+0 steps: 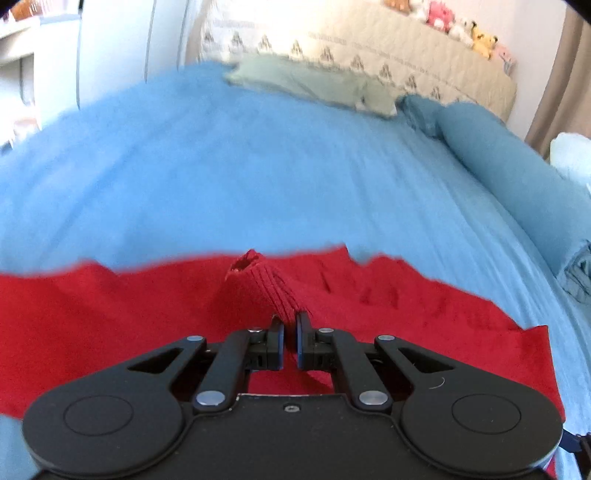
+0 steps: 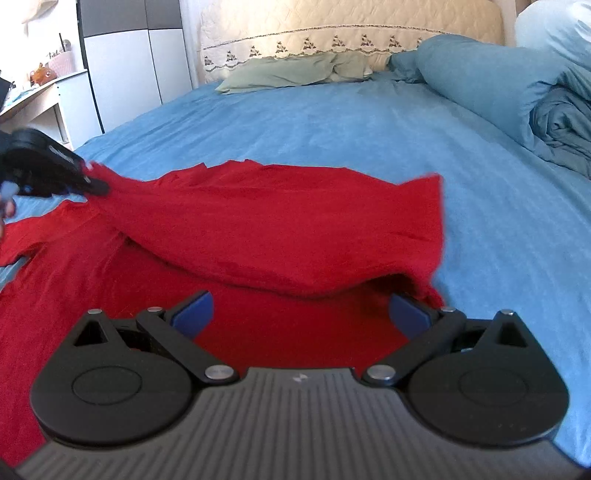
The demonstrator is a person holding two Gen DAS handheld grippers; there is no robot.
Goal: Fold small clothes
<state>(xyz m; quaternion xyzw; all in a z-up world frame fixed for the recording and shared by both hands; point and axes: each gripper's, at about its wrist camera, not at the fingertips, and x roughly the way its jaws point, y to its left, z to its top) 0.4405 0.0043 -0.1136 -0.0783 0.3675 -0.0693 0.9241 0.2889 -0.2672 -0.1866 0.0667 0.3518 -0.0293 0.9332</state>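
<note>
Red sweater [image 2: 258, 221] cuff clamped in left gripper [image 1: 290, 334]; right gripper [image 2: 301, 314] jaws apart.

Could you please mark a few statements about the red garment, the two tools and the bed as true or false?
1. The left tool is shut on a ribbed part of the red garment. True.
2. The right tool is clamped on the garment. False: it is open, holding nothing.
3. The garment lies on a blue bed sheet. True.
4. The green pillow sits on the garment. False: it lies apart, by the headboard.
</note>
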